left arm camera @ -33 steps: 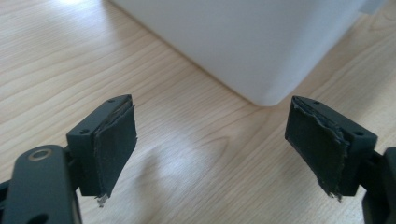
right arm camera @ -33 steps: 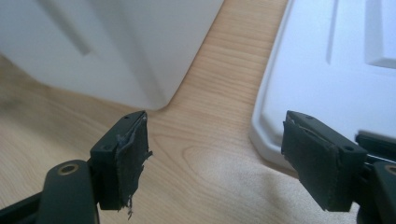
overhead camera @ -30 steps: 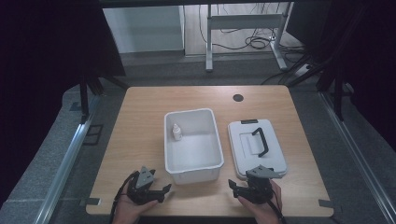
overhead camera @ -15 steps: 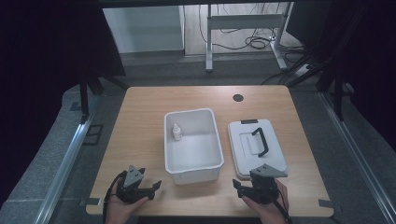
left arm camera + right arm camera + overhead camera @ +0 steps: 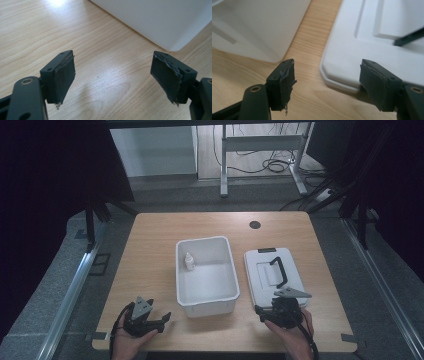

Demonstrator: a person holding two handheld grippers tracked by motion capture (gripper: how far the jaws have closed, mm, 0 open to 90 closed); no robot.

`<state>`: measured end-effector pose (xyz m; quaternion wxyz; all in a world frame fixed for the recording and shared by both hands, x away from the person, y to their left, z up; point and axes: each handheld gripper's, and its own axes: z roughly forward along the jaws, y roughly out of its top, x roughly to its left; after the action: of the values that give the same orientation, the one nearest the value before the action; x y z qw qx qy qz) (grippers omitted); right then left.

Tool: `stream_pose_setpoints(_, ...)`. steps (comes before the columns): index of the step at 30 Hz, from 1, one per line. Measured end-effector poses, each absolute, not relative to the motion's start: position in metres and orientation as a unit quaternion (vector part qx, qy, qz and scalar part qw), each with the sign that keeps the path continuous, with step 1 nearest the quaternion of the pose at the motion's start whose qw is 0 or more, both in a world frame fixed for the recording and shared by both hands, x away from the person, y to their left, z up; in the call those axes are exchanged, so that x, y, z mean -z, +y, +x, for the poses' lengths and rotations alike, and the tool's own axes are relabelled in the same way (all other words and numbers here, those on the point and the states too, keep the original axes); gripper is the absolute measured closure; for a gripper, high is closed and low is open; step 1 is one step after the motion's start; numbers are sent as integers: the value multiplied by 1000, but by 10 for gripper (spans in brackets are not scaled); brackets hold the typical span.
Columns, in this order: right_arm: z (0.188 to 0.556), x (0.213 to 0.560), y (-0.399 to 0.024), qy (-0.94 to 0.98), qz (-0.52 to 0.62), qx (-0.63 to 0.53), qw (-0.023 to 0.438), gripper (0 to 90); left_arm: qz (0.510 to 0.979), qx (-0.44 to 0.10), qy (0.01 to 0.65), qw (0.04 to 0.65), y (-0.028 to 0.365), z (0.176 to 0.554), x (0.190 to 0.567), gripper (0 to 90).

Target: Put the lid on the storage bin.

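Observation:
A white open bin (image 5: pixel 232 270) stands mid-table, and a small white bottle (image 5: pixel 189 261) is upright inside it by the left wall. To its right a white lid (image 5: pixel 262 280) with a black handle (image 5: pixel 278 271) lies flat. My left gripper (image 5: pixel 164 318) rests open near the table's front edge, left of the bin, and points at the bin's near corner (image 5: pixel 175 37). Its jaws (image 5: pixel 113 75) are empty. My right gripper (image 5: pixel 265 309) is at the lid's near edge. Its jaws (image 5: pixel 327 77) are open, have just been closing a little, and grip nothing. They face the lid's corner (image 5: pixel 337 75).
The wooden table (image 5: pixel 155 245) has a round black cable hole (image 5: pixel 255 224) at the back. Bare wood lies left of and behind the bin. A narrow strip of wood (image 5: pixel 314 37) separates bin and lid. Dark curtains and a metal desk frame (image 5: pixel 260 150) stand beyond the table.
The left gripper has shifted slightly leftward along the front edge. The right gripper has edged up toward the lid's near edge. Bin, bottle and lid have not moved.

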<state>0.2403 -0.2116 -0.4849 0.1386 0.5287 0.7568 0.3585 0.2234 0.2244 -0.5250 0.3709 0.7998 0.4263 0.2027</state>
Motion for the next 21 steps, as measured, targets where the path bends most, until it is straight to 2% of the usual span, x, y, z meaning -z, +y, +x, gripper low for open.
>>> stream_pose_setpoints(10,251,474,-242,753,560,-320,130,291,803,-198,426,368,224,225,527,200)
stream_pose_setpoints(13,266,461,-250,765,568,-278,122,300,803,-198,426,367,224,224,527,200)
stream_pose_setpoints(21,294,444,-266,761,584,-266,95,327,806,-191,426,364,224,225,529,201)
